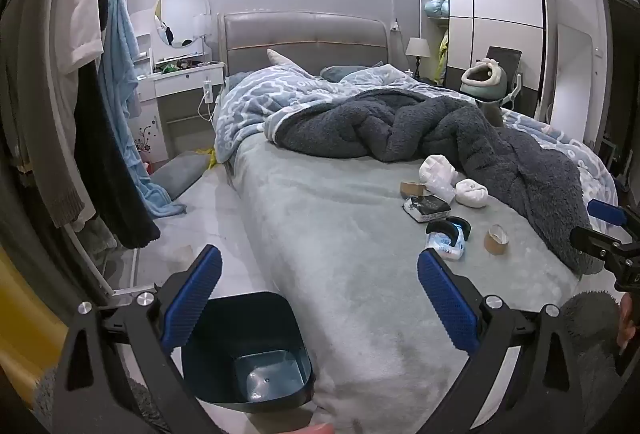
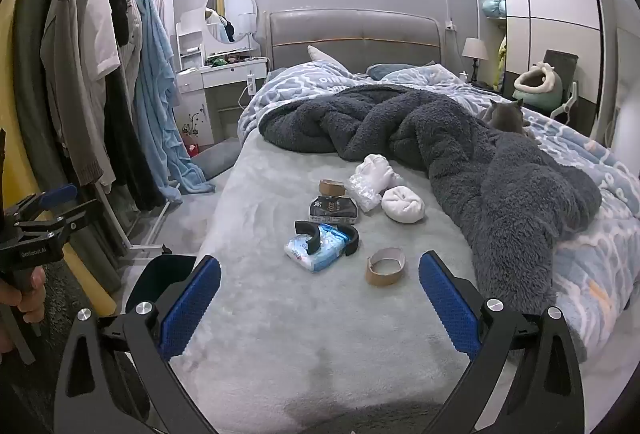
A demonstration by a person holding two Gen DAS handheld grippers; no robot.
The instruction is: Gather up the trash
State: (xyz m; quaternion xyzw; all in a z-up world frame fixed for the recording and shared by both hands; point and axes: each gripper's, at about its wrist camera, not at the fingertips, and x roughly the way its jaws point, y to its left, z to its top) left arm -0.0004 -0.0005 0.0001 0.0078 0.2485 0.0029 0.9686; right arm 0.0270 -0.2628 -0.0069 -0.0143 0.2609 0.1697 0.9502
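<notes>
Both grippers spread wide and empty, left gripper above the bin beside the bed, right gripper facing the tape roll, likely first pick.

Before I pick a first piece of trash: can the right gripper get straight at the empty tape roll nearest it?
Probably yes. The right gripper is open and the tape roll lies just ahead on bare bed sheet, nothing between.

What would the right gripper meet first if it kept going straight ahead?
Probably the empty brown cardboard tape ring, lying just ahead between the open right gripper fingers on the grey-green bed sheet; depth is uncertain.
</notes>
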